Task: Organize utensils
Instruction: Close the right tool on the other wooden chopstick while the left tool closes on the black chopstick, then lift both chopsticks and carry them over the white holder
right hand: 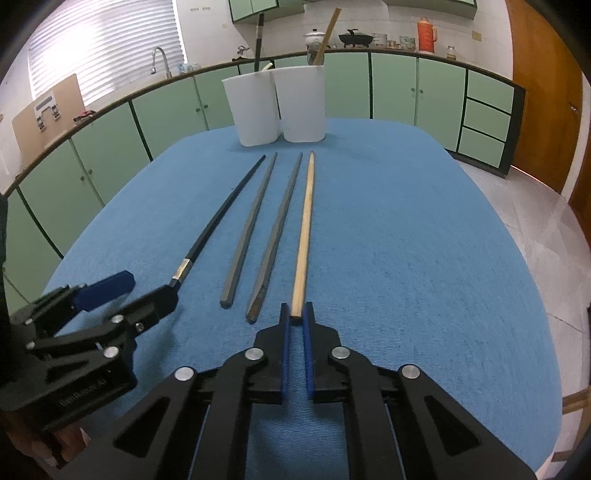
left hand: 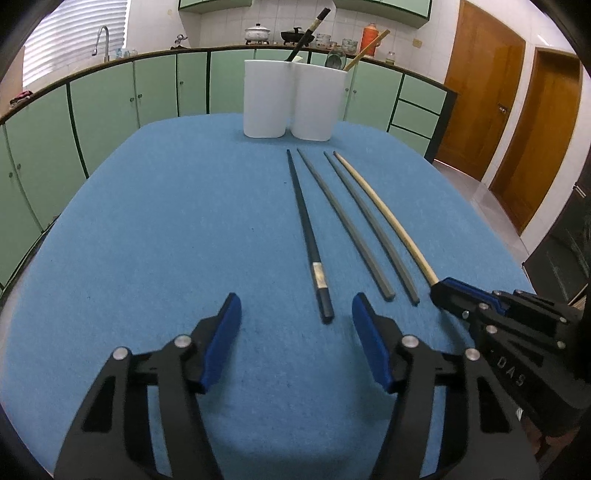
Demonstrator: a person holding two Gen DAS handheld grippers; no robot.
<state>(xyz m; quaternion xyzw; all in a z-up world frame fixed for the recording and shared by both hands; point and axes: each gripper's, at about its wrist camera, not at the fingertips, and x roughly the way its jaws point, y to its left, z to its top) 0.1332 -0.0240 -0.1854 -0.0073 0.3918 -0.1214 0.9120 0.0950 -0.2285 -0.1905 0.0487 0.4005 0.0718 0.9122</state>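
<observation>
Four chopsticks lie side by side on the blue tablecloth (left hand: 166,221): a black chopstick (left hand: 303,218) with a silver band, two grey chopsticks (left hand: 340,218), and a wooden chopstick (left hand: 384,214) on the right. My left gripper (left hand: 295,301) is open, and the black chopstick's near end lies between its fingers, clear of both pads. My right gripper (right hand: 296,310) is shut on the near end of the wooden chopstick (right hand: 304,229). The right wrist view shows the left gripper (right hand: 147,284) at the end of the black chopstick (right hand: 218,225).
Two white holders (left hand: 266,99) (left hand: 319,103) stand together at the table's far edge. One holds a black chopstick (left hand: 310,33), the other a wooden one (left hand: 365,50). Green cabinets (left hand: 103,99) run behind, and wooden doors (left hand: 480,92) are to the right.
</observation>
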